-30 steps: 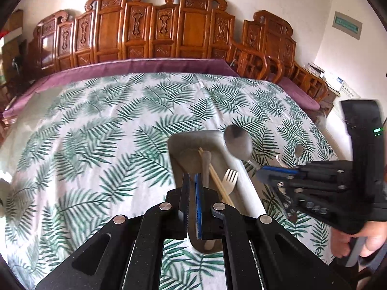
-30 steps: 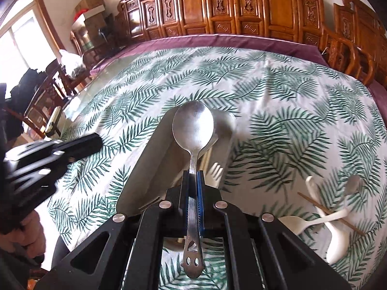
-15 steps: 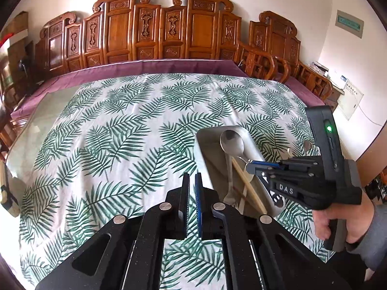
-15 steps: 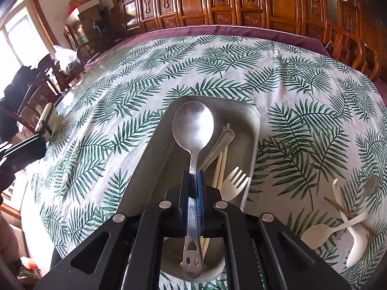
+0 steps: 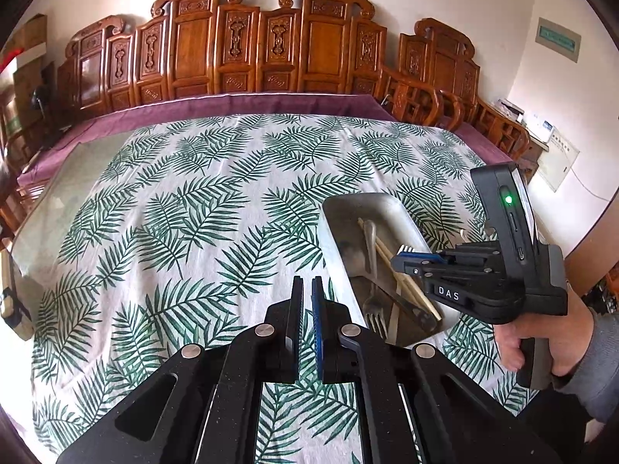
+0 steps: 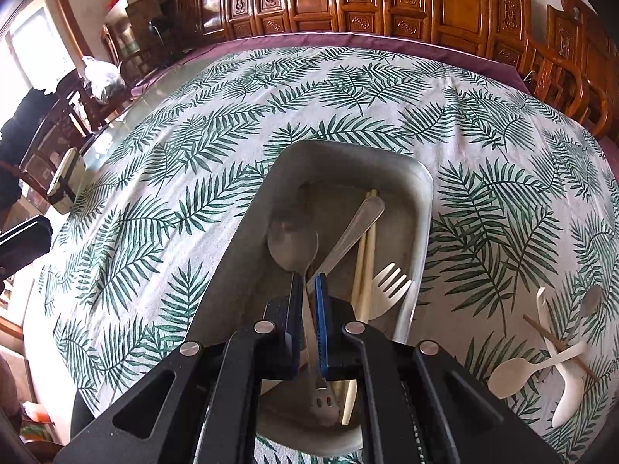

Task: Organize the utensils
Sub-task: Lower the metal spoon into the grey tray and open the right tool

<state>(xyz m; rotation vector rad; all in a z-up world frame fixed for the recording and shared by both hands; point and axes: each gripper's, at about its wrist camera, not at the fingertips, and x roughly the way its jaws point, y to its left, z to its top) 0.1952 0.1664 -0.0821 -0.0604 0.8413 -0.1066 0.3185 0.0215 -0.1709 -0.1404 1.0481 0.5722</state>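
Note:
A metal tray sits on the leaf-print tablecloth. In it lie a metal spoon, a second metal utensil, wooden chopsticks and a white fork. My right gripper hovers over the tray, its jaws slightly apart, with the spoon lying loose in the tray below them. It also shows in the left wrist view. My left gripper is empty, jaws nearly together, left of the tray.
White plastic spoons, a metal spoon and a chopstick lie on the cloth right of the tray. Carved wooden chairs line the far table edge. The glass table edge shows at the left.
The right gripper lowered over the tray and let go of the metal spoon, which now lies in the tray. The left gripper drew back to the left, away from the tray.

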